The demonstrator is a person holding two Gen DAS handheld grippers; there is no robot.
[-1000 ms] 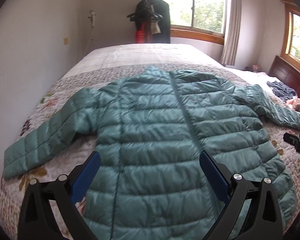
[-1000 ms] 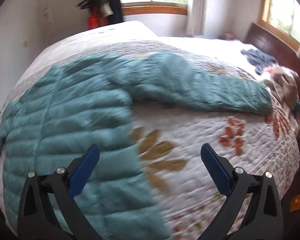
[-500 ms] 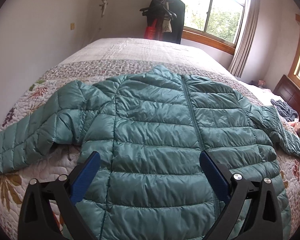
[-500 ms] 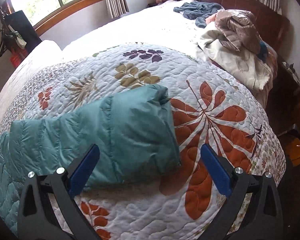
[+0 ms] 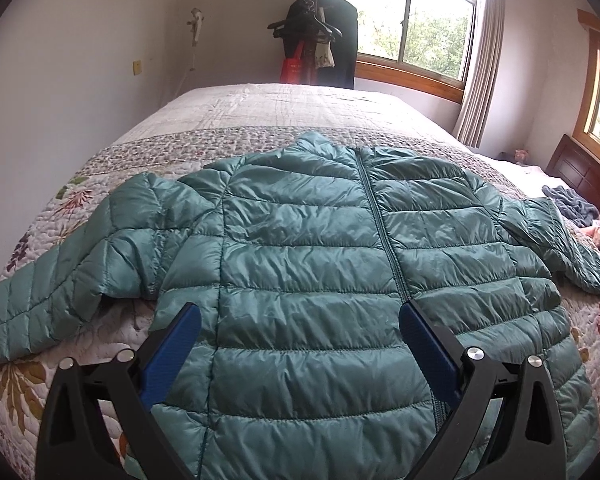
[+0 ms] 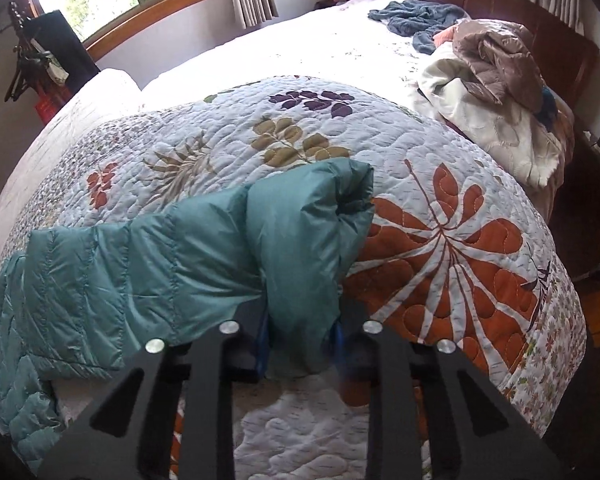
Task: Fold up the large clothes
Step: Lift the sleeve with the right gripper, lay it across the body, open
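A: Your right gripper (image 6: 300, 346) has its jaws pinched on the cuff end of the teal puffer jacket's sleeve (image 6: 300, 248), low in the centre of the right wrist frame. Your left gripper (image 5: 300, 340) is spread wide, holding nothing, over the jacket's lower front panels.

B: And where does the jacket lie?

A: The teal puffer jacket (image 5: 340, 264) is spread front-up on the floral quilt (image 6: 440, 240), collar toward the top of the left wrist frame, zip running down the middle. The held sleeve's long axis stretches from your right gripper toward the left edge of its frame, where the body sits. So the fold goes that way, across to the zip.

B: Which hand is nearer the other sleeve?

A: Your left; that sleeve trails off the lower left. How firmly the cuff is caught I can't quite tell, as the pads are mostly hidden.
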